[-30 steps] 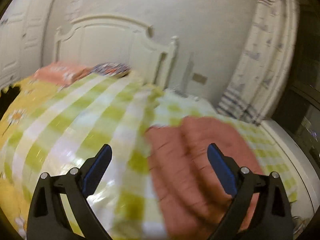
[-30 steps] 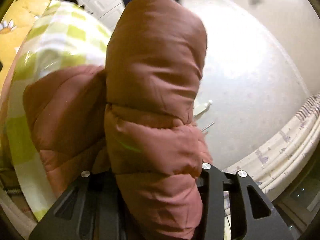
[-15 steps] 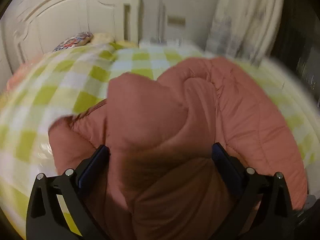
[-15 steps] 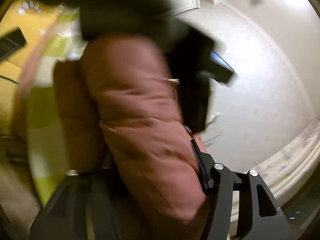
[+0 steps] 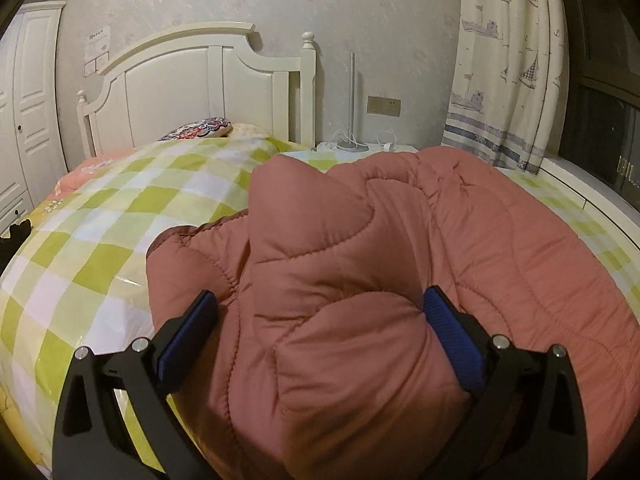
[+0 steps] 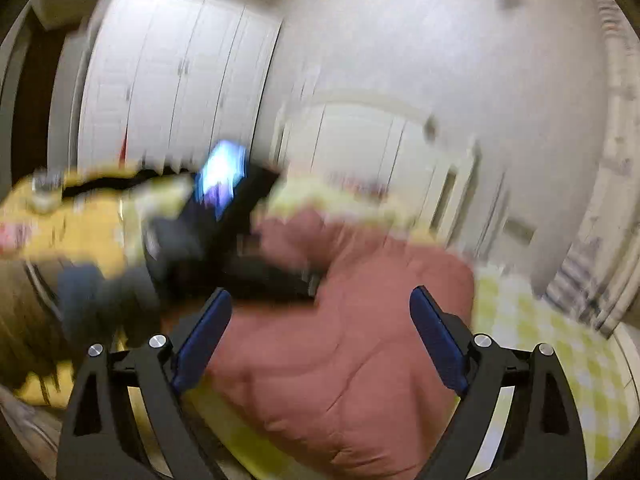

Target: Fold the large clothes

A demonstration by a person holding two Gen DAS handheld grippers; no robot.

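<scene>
A salmon-pink padded jacket (image 5: 400, 248) lies bunched on the bed's green-checked cover (image 5: 104, 240). My left gripper (image 5: 320, 304) is low over it with its jaws spread wide. A thick fold of the jacket bulges up between them; the right pad (image 5: 452, 332) touches the fabric and the left pad (image 5: 188, 328) stands just off it. In the blurred right wrist view, my right gripper (image 6: 320, 320) hangs above the jacket (image 6: 360, 340) and its jaws are opening, with nothing pinched between the pads. A dark blurred shape (image 6: 240, 248) sits on the jacket's far left side.
A white headboard (image 5: 192, 80) and a patterned pillow (image 5: 200, 130) are at the far end of the bed. A nightstand with a thin lamp stand (image 5: 352, 136) stands beside a sailboat curtain (image 5: 508, 60). White wardrobe doors (image 6: 168, 80) line the left wall.
My right gripper has let go of the jacket fold, opened wide and lifted away while rolling. My left gripper came down over the jacket, whose fold now sits between its jaws.
</scene>
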